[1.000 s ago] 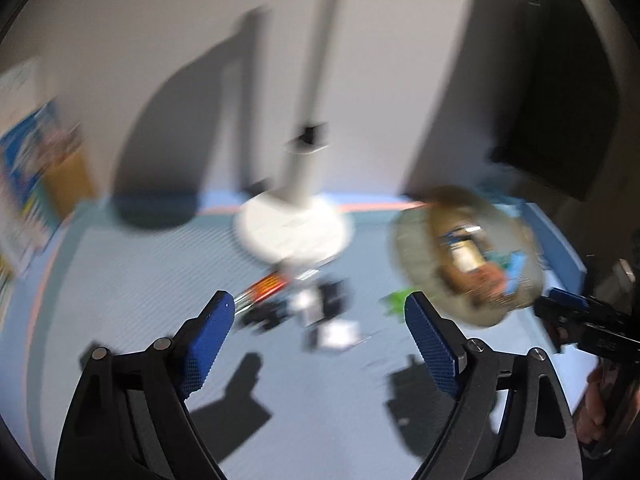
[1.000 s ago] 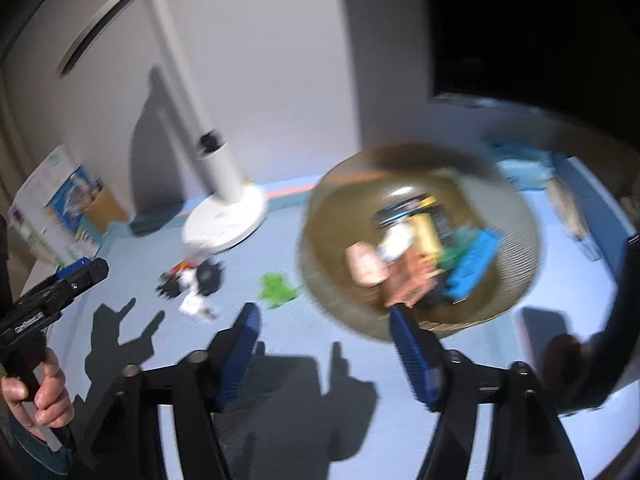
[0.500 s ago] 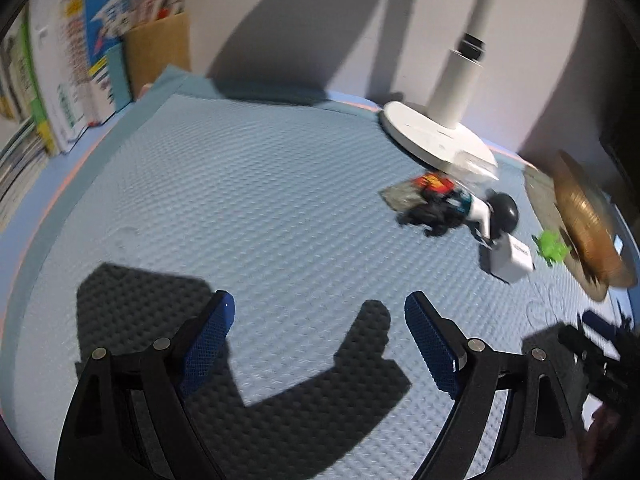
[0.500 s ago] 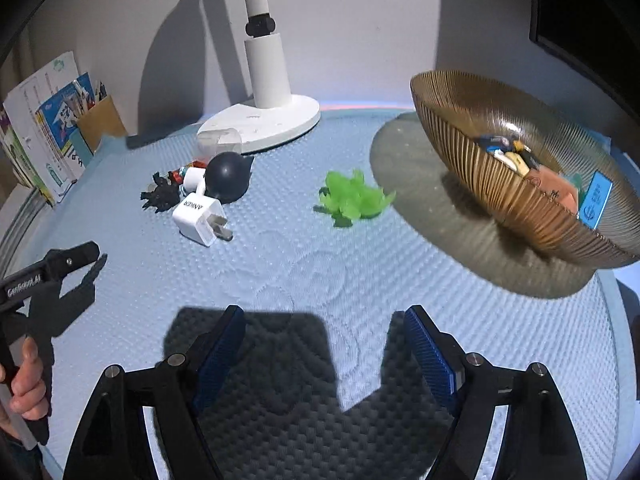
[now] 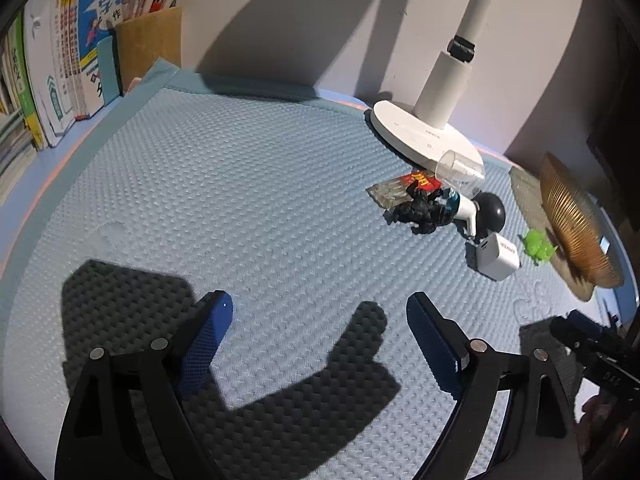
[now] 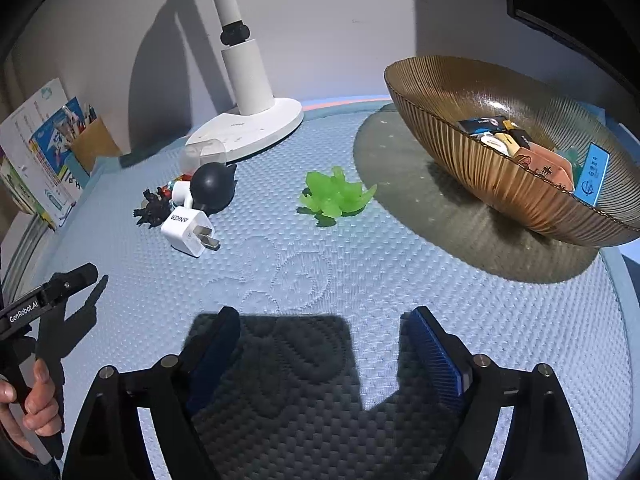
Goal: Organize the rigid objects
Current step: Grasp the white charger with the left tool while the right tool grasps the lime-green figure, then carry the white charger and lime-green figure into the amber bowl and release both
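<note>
both grippers have come down low over the mat (image 6: 400, 272). the left gripper (image 5: 320, 334) is wide apart; the right gripper (image 6: 320, 344) is opening, empty. next, toys near the lamp (image 6: 248, 128) go in the bowl (image 6: 480, 176).

The left tool (image 5: 320, 312) tilts downward with its blue-padded jaws spread wide and nothing between them. The right tool (image 6: 320, 320) tilts down likewise, its jaws opening and empty. In the right wrist view a hand (image 6: 28, 404) grips the black handle of the left tool at the lower left edge.
</note>
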Available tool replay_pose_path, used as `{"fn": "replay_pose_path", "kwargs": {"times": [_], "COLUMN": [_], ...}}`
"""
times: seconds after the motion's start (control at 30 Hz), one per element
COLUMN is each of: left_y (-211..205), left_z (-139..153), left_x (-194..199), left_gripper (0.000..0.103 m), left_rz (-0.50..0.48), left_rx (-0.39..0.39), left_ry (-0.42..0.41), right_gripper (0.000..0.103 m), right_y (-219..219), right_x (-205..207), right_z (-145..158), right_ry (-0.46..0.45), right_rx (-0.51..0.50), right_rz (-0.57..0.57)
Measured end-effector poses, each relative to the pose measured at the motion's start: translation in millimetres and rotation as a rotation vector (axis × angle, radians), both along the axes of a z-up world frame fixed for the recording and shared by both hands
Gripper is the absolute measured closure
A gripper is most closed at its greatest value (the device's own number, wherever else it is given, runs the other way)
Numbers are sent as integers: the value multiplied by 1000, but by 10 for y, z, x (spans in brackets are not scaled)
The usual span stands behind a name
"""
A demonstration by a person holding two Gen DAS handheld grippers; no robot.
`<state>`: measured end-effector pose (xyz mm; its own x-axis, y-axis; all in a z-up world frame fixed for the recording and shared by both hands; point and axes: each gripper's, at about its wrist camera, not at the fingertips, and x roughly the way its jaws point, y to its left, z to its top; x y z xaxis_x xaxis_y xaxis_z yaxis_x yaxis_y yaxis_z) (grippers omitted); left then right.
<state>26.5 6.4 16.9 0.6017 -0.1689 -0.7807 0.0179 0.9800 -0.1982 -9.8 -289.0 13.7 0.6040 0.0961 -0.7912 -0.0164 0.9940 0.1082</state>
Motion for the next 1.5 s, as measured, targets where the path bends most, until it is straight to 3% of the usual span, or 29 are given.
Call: {"fn": "replay_pose_path", "kwargs": {"times": [0.23, 0.53, 0.6, 0.73, 0.87, 1.0, 1.2, 1.27, 1.43, 1.5], "left_y": [-40, -107, -205, -580, -1050, -1323, -1410, -1408, -1294, -1217], "left_z": [-8, 22, 99, 330, 277, 151, 12, 17, 101, 151], "left_x": [4, 32, 34, 50, 221, 345, 428, 420, 304, 189], "left_gripper": [10, 9, 9, 9, 10, 27, 68, 69, 70, 70], "left_rz": [-12, -41, -97, -222, -365, -403, -419, -411, -441, -467], "left_rx": [31, 57, 33, 43, 51, 106, 101, 92, 68, 64], "left_ry": [9, 40, 41, -25, -14, -3, -1, -10, -28, -34], "right_gripper": [17, 15, 15, 15, 16, 18, 45, 56, 58, 58], "right_y": [43, -28, -72, -105, -73, -69, -63, -9, 74, 71], "right_x": [-4, 14, 102, 287, 527, 662, 783, 777, 655, 536], "right_z": [-1, 21, 56, 276, 204, 80, 17, 11, 84, 123], "right_ry": [1, 12, 64, 33, 44, 31, 17, 7, -30, -8], "right_rx": [-36, -12, 14, -28, -66, -99, -81, -106, -91, -37], "right_rz": [-6, -28, -24, -50, -36, -47, -26, -14, 36, 39]}}
